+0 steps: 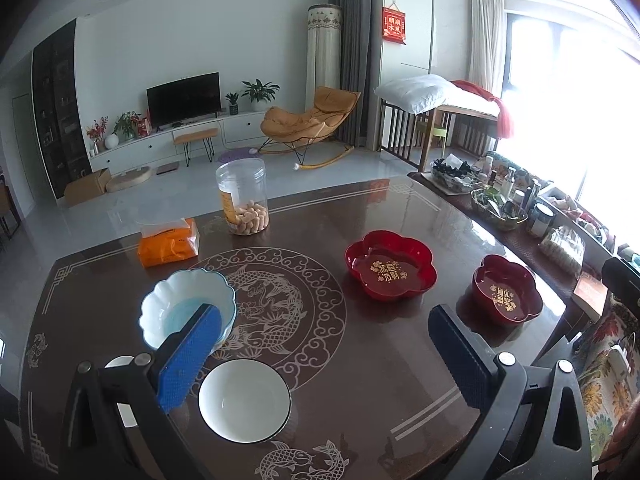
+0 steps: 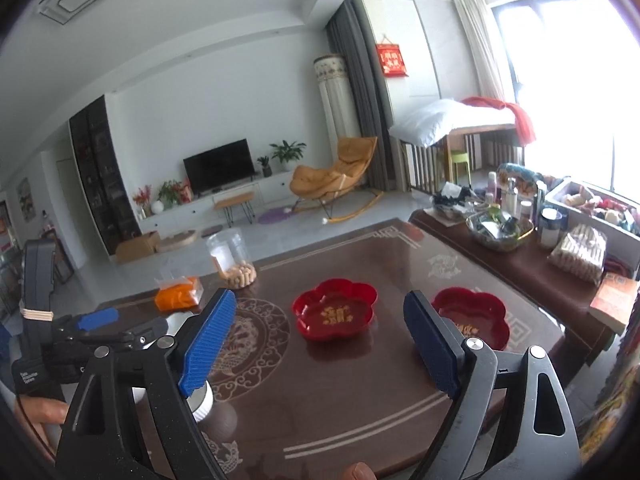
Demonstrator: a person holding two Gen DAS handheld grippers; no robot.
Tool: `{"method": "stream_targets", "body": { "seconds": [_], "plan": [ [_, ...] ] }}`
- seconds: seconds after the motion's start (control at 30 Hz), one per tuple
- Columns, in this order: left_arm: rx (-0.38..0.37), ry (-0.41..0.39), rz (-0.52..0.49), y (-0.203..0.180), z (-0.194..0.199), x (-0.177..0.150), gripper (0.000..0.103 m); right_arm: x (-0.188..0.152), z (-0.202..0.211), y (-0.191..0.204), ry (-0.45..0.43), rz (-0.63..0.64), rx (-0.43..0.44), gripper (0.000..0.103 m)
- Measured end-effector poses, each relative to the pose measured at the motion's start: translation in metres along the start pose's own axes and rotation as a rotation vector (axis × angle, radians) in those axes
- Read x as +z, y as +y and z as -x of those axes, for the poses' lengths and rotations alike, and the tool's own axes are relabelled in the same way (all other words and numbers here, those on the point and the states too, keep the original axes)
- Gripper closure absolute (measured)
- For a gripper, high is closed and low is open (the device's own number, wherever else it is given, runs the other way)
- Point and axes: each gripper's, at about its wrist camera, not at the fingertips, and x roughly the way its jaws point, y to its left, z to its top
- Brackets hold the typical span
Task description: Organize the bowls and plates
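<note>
2 grippers: left gripper (image 1: 324, 356) and right gripper (image 2: 320, 340), both with black arms and blue ribbed pads, jaws spread wide, holding nothing and above the tabletop.
Left gripper in right view: it shows at the left edge (image 2: 98, 319); small white lettering on its black body is too blurred to read.
White bowl (image 1: 244, 400): round, smooth, dark-rimmed, nearest the left wrist camera, standing on the table between the left gripper's pads.
Scalloped bowl (image 1: 180, 304): pale blue glaze, fluted rim, just beyond the white bowl, partly hidden behind the left pad.
Table (image 1: 360, 380): dark brown glossy top, pale inlaid fish medallion and key-pattern border.
Large red dish (image 1: 389, 264): flower-shaped, glossy, gold Chinese characters on its floor, right of the medallion.
Small red dish (image 1: 506, 288): same lobed form and gold characters, near the right table edge, apart from the large one.
Tissue pack (image 1: 169, 242): orange soft plastic, print unreadable.
Jar (image 1: 243, 196): clear plastic cylinder, orange label unreadable, tan snacks at the bottom.
Wall hanging (image 1: 394, 26): red with gold Chinese characters, far wall.
</note>
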Motion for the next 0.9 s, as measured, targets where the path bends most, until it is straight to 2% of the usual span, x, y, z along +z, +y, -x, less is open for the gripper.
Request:
{"method": "stream_targets", "body": {
  "seconds": [0.13,0.3,0.47,0.63,0.83,0.9],
  "plan": [
    [-0.028,0.016,-0.004,-0.002,-0.011,0.010,0.000,0.009,-0.018,-0.001,0.095,0.012,-0.034,0.015],
    [-0.050,0.050,0.027,0.000,-0.044,0.026,0.000,0.021,-0.046,-0.007,0.205,0.003,-0.025,0.015],
    [-0.007,0.093,-0.007,-0.009,-0.091,0.031,0.000,0.023,-0.082,-0.008,0.230,0.041,-0.036,0.015],
    [-0.022,0.163,0.009,-0.007,-0.143,0.048,0.000,0.017,-0.124,-0.015,0.291,0.047,-0.012,0.015],
    [-0.025,0.247,-0.006,-0.011,-0.205,0.075,0.000,0.026,-0.181,-0.036,0.372,-0.028,0.024,0.015],
    [-0.026,0.290,-0.015,-0.015,-0.229,0.078,0.000,0.028,-0.203,-0.043,0.428,-0.043,0.037,0.015]
  ]
}}
